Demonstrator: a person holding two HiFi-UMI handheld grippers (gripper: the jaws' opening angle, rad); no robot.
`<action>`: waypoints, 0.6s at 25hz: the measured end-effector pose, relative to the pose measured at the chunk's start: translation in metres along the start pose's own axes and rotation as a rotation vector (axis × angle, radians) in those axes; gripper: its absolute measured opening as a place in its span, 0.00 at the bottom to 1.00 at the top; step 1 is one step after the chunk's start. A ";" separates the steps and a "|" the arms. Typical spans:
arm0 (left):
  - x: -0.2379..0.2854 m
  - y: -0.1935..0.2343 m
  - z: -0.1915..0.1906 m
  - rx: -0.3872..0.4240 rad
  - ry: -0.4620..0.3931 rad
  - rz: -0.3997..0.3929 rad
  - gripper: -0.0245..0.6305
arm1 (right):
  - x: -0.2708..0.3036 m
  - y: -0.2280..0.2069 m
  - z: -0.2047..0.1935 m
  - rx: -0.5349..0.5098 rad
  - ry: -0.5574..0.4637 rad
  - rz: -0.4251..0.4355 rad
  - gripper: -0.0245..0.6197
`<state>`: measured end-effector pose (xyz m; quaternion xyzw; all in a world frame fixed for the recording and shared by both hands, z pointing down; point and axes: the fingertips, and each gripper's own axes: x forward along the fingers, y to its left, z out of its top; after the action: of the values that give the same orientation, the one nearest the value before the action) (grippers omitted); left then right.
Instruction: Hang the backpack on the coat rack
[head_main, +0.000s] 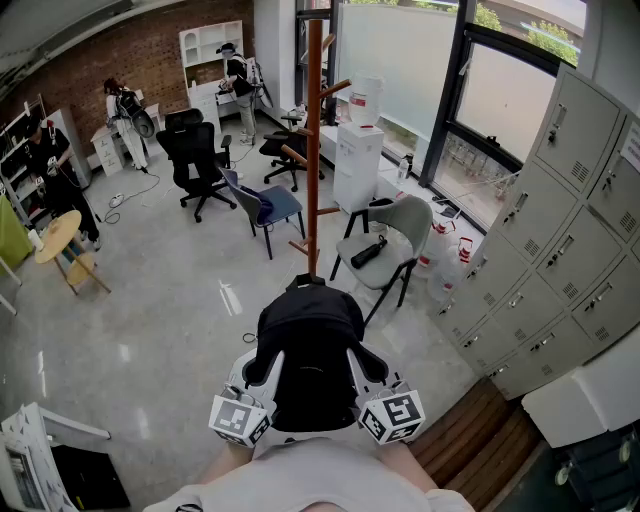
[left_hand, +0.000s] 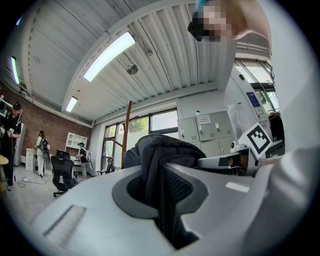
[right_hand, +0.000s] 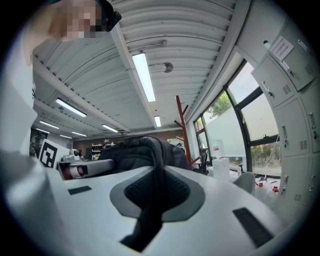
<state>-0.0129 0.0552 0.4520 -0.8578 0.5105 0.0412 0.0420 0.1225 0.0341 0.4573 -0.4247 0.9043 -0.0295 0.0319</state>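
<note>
1. In the head view we see the black backpack (head_main: 308, 345) held up in front of us, above the grey floor. The wooden coat rack (head_main: 314, 140) stands beyond it, well apart, and none of its pegs touches the bag.
2. That view puts the left gripper (head_main: 268, 368) at the bag's left side and the right gripper (head_main: 358, 368) at its right side. The bag's bulk covers the jaw tips there, so we cannot read the grip from above.
3. The left gripper view fills that gap: its jaws stand narrow and pinch a fold of the backpack's black strap between the pads. The rest of the bag bulges up behind them.
4. The right gripper view shows the same on its side, with the jaws drawn close on a dark strap of the backpack that hangs down through the gap.
5. Only the head view shows the floor around the rack. A grey chair (head_main: 395, 245) with a dark thing on its seat stands just right of the rack's foot, and a blue chair (head_main: 268, 205) stands to its left. A water dispenser (head_main: 357, 160) is behind, and lockers (head_main: 560, 230) line the right wall.
6. Only the gripper views show the ribbed ceiling and its strip lights (left_hand: 107, 55). Each also catches the other gripper beside the bag.
</note>
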 end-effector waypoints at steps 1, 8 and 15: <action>0.000 -0.001 0.001 0.004 0.000 0.003 0.10 | -0.001 0.000 0.001 -0.001 -0.005 -0.006 0.10; 0.001 -0.003 0.000 -0.004 0.004 0.018 0.10 | -0.001 -0.003 0.000 0.010 -0.005 -0.012 0.10; 0.003 -0.001 -0.002 -0.003 0.011 0.037 0.10 | 0.004 -0.006 -0.003 0.024 0.004 0.005 0.10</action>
<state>-0.0102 0.0526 0.4541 -0.8485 0.5265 0.0381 0.0372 0.1244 0.0273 0.4604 -0.4221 0.9049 -0.0411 0.0354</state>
